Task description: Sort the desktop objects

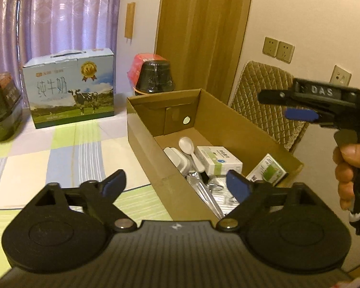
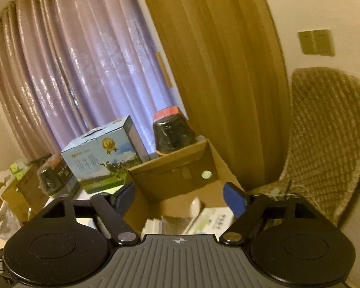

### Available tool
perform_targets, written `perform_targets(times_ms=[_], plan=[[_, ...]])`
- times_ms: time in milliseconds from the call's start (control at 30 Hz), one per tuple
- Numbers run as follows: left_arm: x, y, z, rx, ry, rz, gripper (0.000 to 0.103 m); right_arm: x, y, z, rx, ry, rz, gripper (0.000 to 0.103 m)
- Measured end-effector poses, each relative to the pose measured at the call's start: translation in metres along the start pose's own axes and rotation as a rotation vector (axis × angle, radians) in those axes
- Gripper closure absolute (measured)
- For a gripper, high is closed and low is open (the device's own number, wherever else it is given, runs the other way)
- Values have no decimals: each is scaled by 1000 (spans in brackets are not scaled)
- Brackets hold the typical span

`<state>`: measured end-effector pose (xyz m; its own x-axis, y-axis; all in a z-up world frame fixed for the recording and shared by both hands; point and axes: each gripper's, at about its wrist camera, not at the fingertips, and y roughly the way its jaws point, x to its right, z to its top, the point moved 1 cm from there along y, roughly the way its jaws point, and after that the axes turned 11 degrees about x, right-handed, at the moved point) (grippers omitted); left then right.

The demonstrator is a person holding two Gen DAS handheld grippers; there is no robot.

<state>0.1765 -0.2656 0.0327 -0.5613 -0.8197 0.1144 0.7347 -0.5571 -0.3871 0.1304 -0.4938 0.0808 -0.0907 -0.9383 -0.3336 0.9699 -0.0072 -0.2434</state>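
Couldn't make out the small print on the white-and-green cartons (image 1: 219, 160), and the right-wrist shot was blurry. The open cardboard box (image 1: 237, 129) held those cartons, a white spoon (image 1: 189, 147) and foil packs (image 1: 224, 198). The milk carton (image 1: 69, 88) read 纯牛奶. Left gripper (image 1: 177, 186) and right gripper (image 2: 180, 198) both hung spread wide, holding nothing.

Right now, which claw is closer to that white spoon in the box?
Probably the left claw: it hangs open near the box's front end, spoon just ahead. The right claw, also open, is off above the box's right wall.
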Motion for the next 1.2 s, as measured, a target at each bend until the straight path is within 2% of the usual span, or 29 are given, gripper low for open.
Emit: perform_targets(times_ms=[33, 100, 133, 300, 500, 600, 900, 1200], plan=[[3, -7, 0, 7, 2, 8, 8, -1, -9, 0, 2, 0, -11, 9], [9, -21, -1, 19, 2, 25, 1, -4, -29, 0, 3, -8, -35, 3], [12, -29, -1, 25, -6, 36, 1, -5, -39, 1, 1, -16, -39, 2], [27, -61, -3, 11, -29, 88, 1, -12, -84, 0, -35, -41, -62, 2], [43, -92, -12, -35, -73, 94, 1, -22, -130, -12, -107, -75, -66, 2], [52, -108, -16, -52, -79, 134, 1, -28, -148, -17, -130, -96, -76, 2], [71, -149, -20, -59, -134, 165, 1, -54, -201, -16, -97, -144, -68, 2], [81, -167, -21, -71, -161, 141, 1, -58, -230, -30, -110, -142, -71, 2]])
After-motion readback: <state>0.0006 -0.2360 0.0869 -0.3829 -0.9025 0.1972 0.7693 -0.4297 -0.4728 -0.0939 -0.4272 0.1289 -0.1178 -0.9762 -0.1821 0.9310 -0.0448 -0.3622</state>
